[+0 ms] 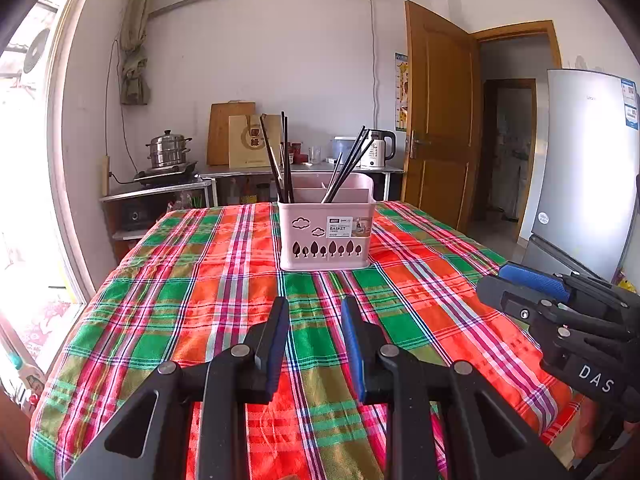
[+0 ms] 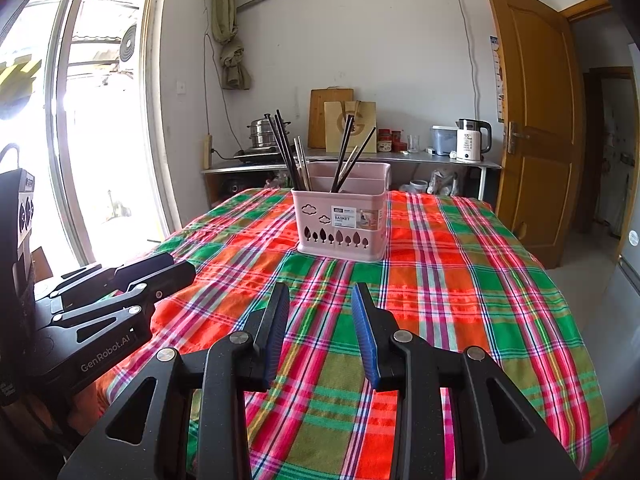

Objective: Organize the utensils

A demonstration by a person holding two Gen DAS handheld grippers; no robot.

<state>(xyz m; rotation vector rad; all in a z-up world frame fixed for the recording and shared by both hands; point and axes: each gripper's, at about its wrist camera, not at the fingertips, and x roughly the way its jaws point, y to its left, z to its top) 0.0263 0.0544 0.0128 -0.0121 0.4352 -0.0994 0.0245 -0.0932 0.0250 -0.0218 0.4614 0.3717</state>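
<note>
Nearest, left gripper (image 1: 314, 308): blue-padded fingers (image 1: 276, 344) spread with a clear gap, nothing between them, held low over the plaid tablecloth (image 1: 200, 300). Seen also from the right wrist view at the near left edge (image 2: 176, 270), black body lettered GenRobot.AI, tips lying close together from that side angle.

Right gripper (image 2: 320, 300): likewise parted, blue pads (image 2: 366, 340) facing inward across open cloth (image 2: 460, 300), gripping nothing. Visible too in the left wrist view at the near right (image 1: 494, 282), one blue pad uppermost, marked DAS on the body.

Farther out, near the middle of the table: pink basket (image 1: 326, 240) standing upright on the cloth, well apart from both grippers, cut-out trees along the lower front and a white label reading BASKET. Divided inside into compartments. Dark chopsticks (image 1: 280, 156) leaning in the left compartment, a second bundle (image 1: 348, 164) slanting up to the right from the right one. Same basket (image 2: 342, 228) in the right wrist view, with a few paler sticks (image 2: 302, 160) among the dark ones on the left.

Beyond the table, against the far wall: metal counter (image 2: 400, 158) carrying a steel steamer pot (image 1: 168, 150), wooden cutting board (image 1: 224, 132), white electric kettle (image 2: 470, 142). Far right, wooden door (image 1: 440, 120) ajar and a pale refrigerator (image 1: 588, 160). Far left, bright window (image 2: 100, 120).
</note>
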